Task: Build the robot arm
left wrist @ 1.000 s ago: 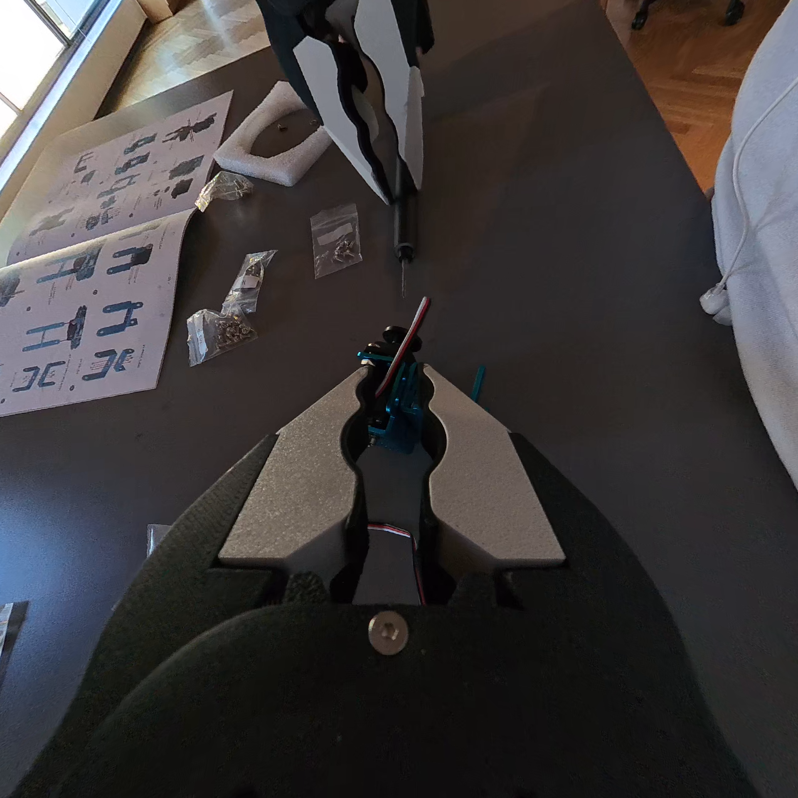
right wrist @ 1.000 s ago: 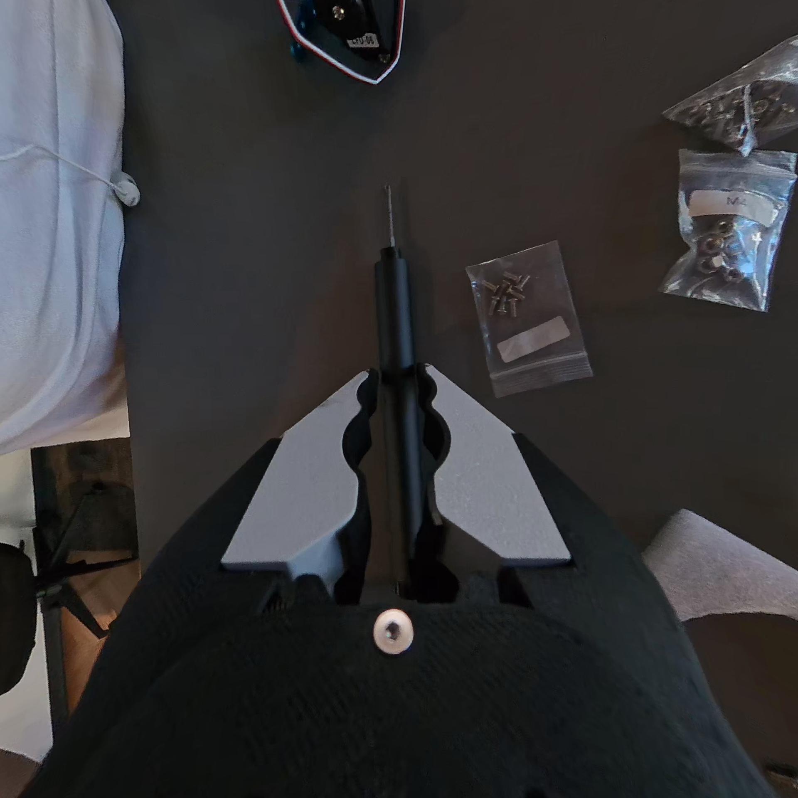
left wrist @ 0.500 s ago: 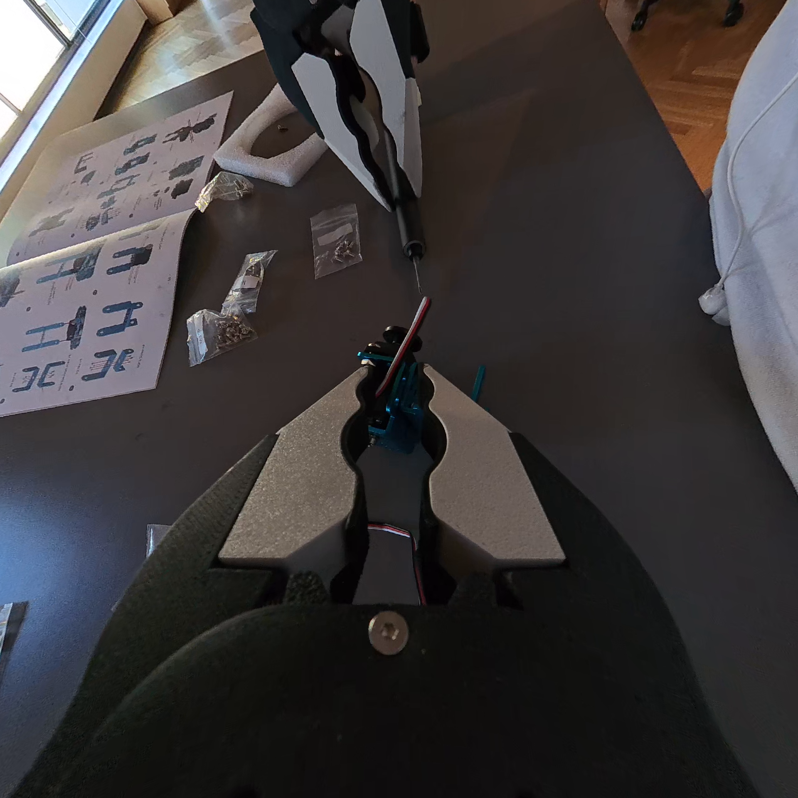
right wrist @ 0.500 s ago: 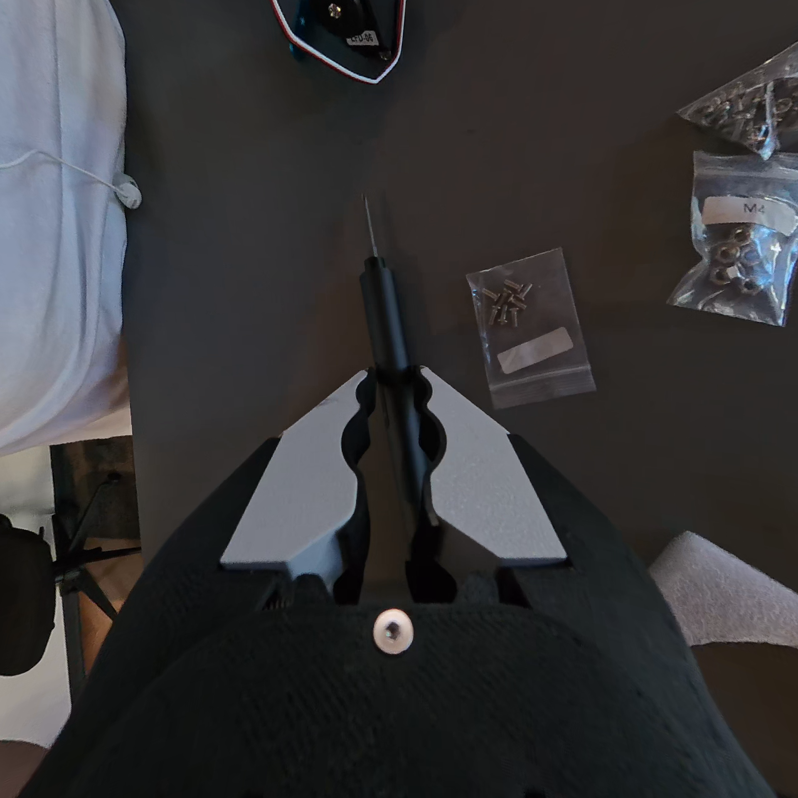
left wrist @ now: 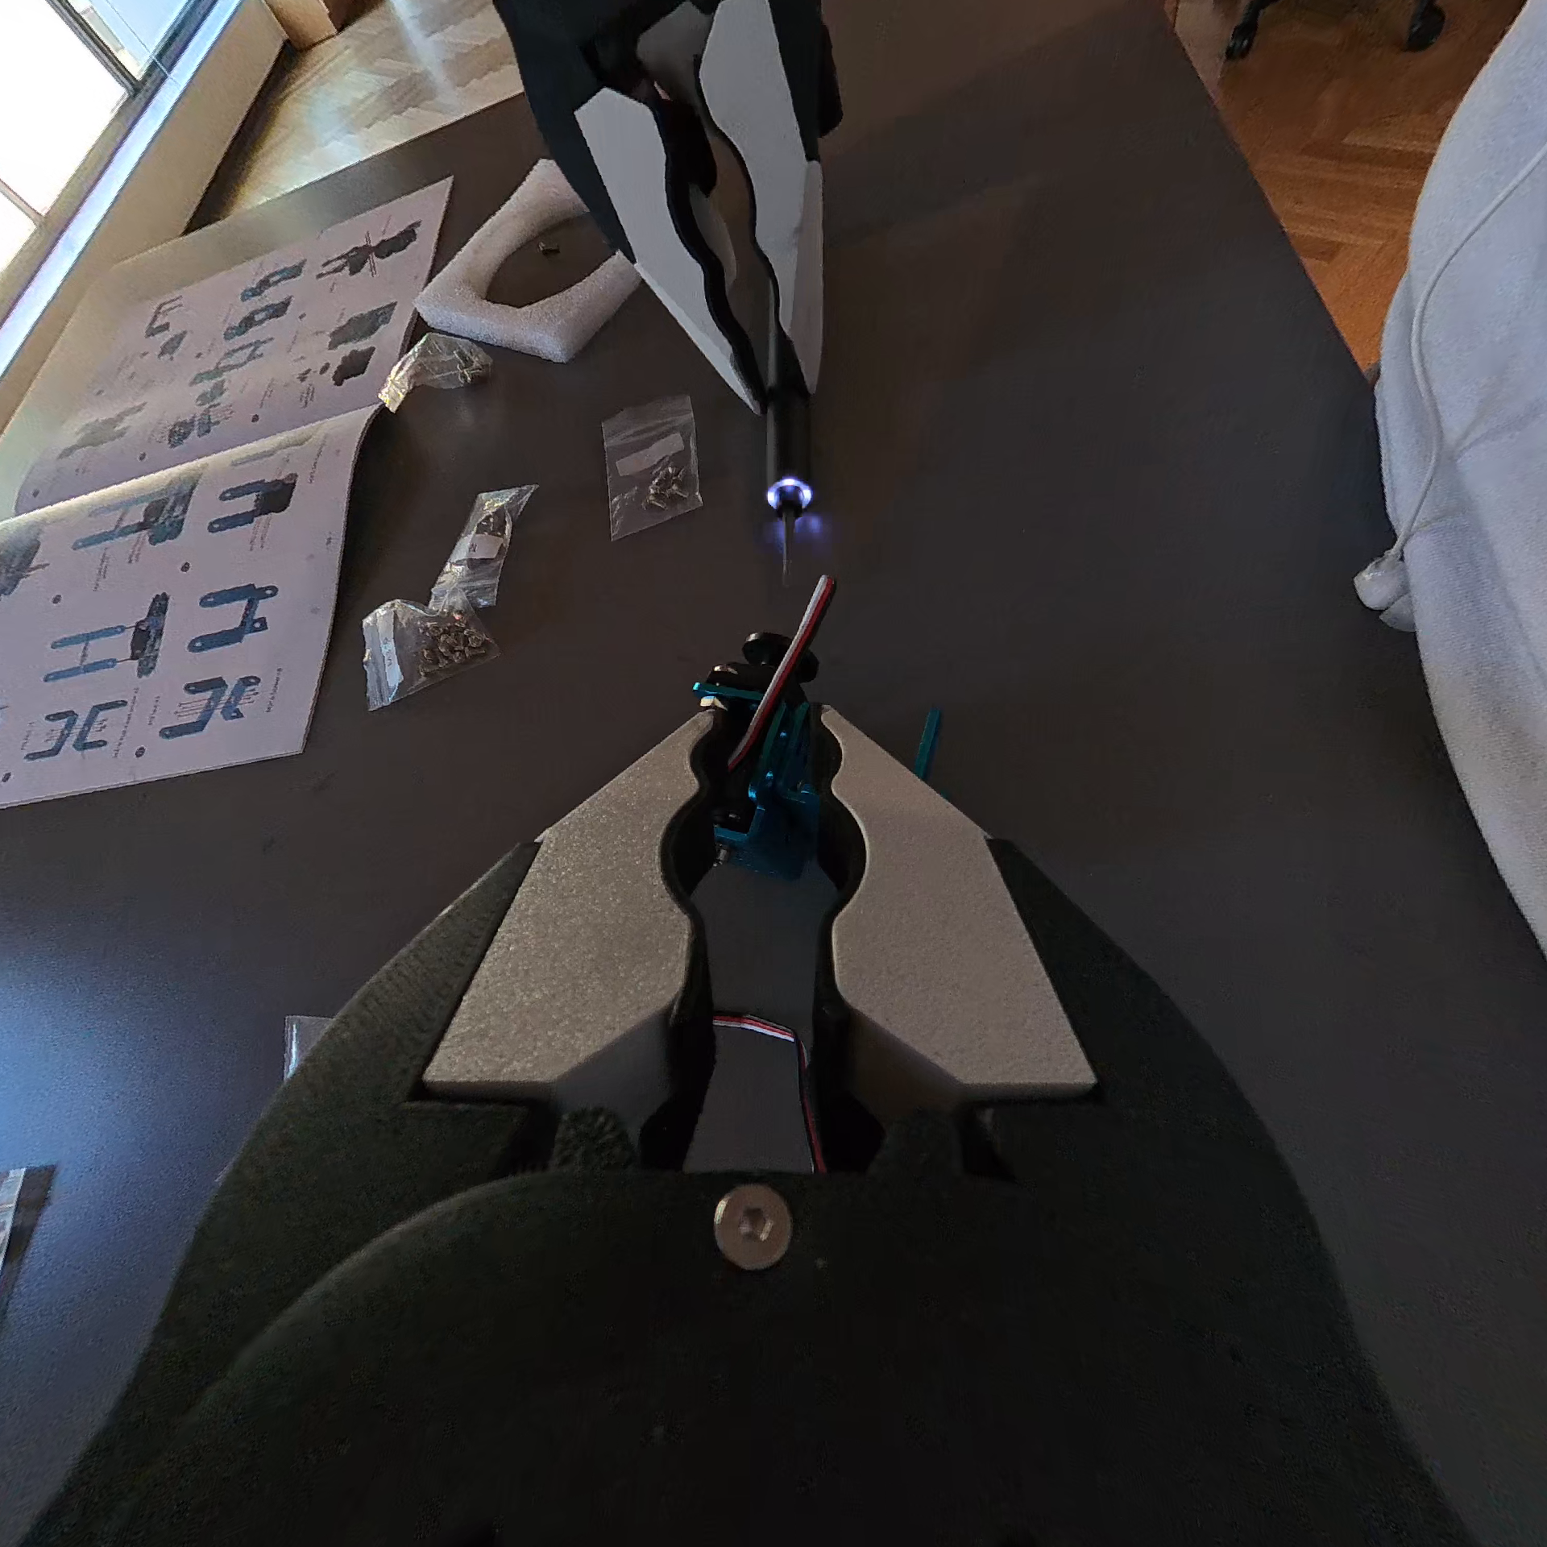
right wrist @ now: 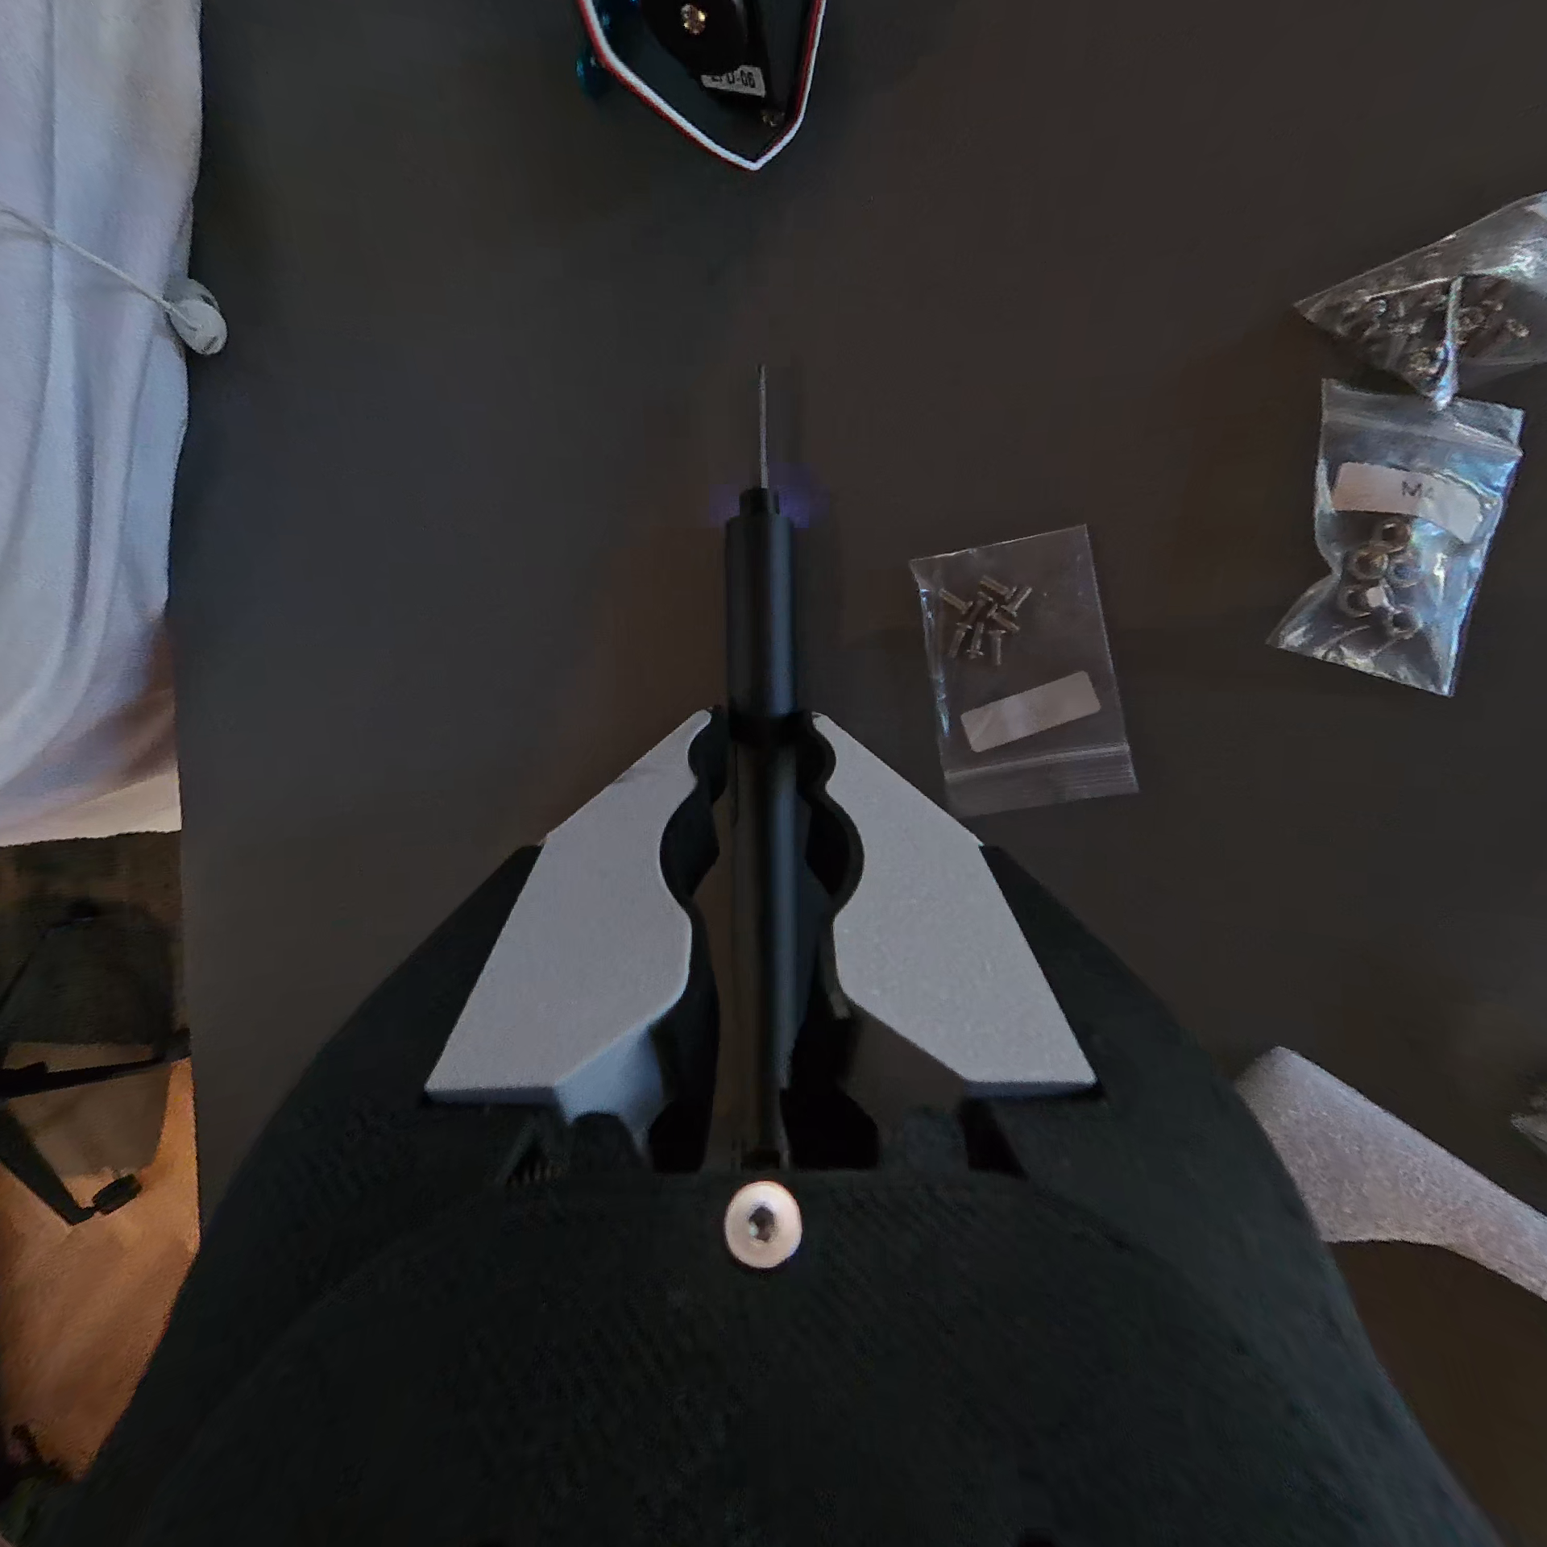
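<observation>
The left wrist view alone shows an open instruction booklet (left wrist: 167, 536) far left of the left tool (left wrist: 766, 737), then three small bags of hardware (left wrist: 431, 645) on the dark worktop (left wrist: 1088, 586), and a white foam block (left wrist: 519, 310) beyond them. It also shows the lit ring at the nose of the electric screwdriver (left wrist: 787, 444), glowing bluish, which the right wrist view catches only as a faint halo. The left tool is closed on a blue metal bracket assembly (left wrist: 770, 795), with a red, white and black servo lead (left wrist: 787, 670) rising ahead of its tips. It is pitched low over the worktop.

The right wrist view alone shows white cloth (right wrist: 84, 418) left of the right tool (right wrist: 762, 720), and the bracket assembly's black underside straight ahead. The right tool grips the screwdriver lengthwise, its thin bit pointing forward, short of the assembly. A screw bag (right wrist: 1030, 670) lies just right of it.
</observation>
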